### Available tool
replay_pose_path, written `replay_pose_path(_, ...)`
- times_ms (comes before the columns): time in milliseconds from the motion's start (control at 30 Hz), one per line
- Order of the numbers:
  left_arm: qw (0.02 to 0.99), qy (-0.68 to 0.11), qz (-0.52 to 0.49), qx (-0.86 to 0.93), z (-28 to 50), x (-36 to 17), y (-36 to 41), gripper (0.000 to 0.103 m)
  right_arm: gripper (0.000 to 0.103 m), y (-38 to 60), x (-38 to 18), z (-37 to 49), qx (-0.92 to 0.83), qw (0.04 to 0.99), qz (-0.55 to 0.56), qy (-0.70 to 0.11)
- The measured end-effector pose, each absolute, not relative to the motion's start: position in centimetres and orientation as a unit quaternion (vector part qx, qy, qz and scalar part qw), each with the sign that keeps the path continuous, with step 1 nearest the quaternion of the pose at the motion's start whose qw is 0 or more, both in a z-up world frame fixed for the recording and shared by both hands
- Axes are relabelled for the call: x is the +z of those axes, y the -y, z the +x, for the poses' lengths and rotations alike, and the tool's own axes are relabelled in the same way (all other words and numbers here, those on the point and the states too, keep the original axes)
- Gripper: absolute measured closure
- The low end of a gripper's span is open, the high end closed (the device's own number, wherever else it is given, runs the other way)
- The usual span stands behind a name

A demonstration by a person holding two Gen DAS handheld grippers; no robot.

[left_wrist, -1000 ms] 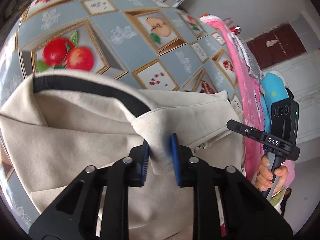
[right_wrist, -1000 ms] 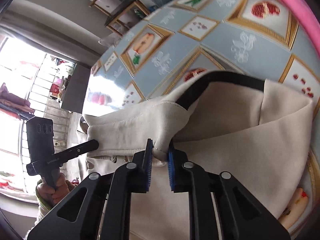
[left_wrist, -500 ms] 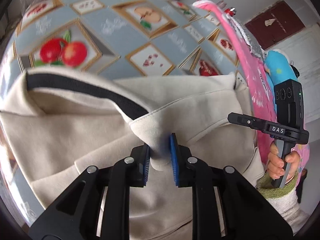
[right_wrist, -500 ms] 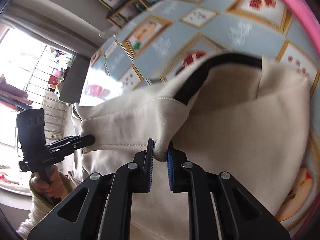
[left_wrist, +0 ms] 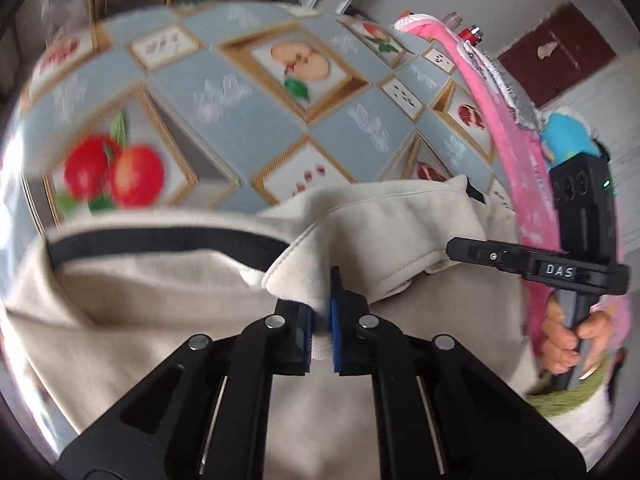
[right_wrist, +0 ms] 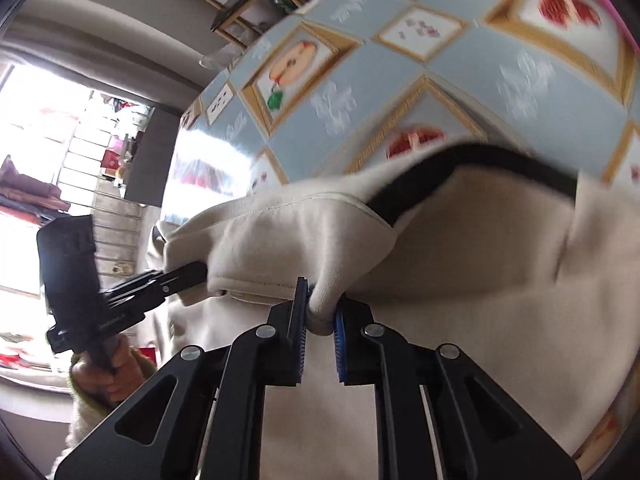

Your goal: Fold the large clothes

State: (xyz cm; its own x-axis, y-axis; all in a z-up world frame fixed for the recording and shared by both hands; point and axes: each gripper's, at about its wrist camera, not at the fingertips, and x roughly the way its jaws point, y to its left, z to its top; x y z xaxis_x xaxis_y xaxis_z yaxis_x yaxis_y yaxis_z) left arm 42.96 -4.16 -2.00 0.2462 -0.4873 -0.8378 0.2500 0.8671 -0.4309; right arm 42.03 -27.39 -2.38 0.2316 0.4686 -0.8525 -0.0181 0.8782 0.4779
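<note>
Pinching cream garment (left_wrist: 168, 312) edge with left gripper (left_wrist: 320, 320) and right gripper (right_wrist: 320, 320), both clamping fabric, above fruit-print tablecloth (left_wrist: 248, 120); fold partway, laying down remaining.

left gripper (left_wrist: 322, 320) with jaws pinched close on cream cloth, right gripper (right_wrist: 320, 326) likewise pinched, each held by a hand (left_wrist: 568, 340)

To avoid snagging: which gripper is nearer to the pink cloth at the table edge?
Right. The right gripper holds the beige garment just beside the pink cloth; the left gripper grips farther away.
</note>
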Motion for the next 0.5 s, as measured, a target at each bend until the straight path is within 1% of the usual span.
replay_pose_path(67,0.782,-0.571,-0.093,-0.232,43.4,-2.1,4.3,0.097,0.091,27.0,-2.7,42.3,0.158,0.765,0.168,-0.601)
replay_pose_path(167,0.778,-0.572,-0.076,-0.25,41.9,-2.2,3.9,0.096,0.091,26.8,-3.0,41.0,0.173,0.765,0.128,-0.607)
replay_pose_path(233,0.777,-0.57,-0.054,-0.261,40.9,-2.3,3.7,0.093,0.091,26.9,-3.3,40.3,0.184,0.768,0.106,-0.604)
replay_pose_path(300,0.782,-0.566,-0.043,-0.258,40.6,-2.7,3.6,0.087,0.091,27.2,-3.4,40.3,0.188,0.77,0.107,-0.6)
replay_pose_path(367,0.784,-0.566,-0.048,-0.251,41.1,-3.0,3.7,0.087,0.088,27.2,-3.4,40.6,0.182,0.773,0.107,-0.598)
replay_pose_path(433,0.784,-0.567,-0.049,-0.248,41.2,-3.2,4.2,0.087,0.079,27.2,-2.8,40.4,0.169,0.778,0.092,-0.598)
replay_pose_path(467,0.785,-0.566,-0.044,-0.249,41.2,-3.1,4.2,0.087,0.067,27.4,-2.2,40.1,0.156,0.785,0.081,-0.594)
replay_pose_path(500,0.786,-0.564,-0.038,-0.25,41.0,-3.1,4.2,0.087,0.061,27.8,-1.2,39.6,0.141,0.798,0.069,-0.581)
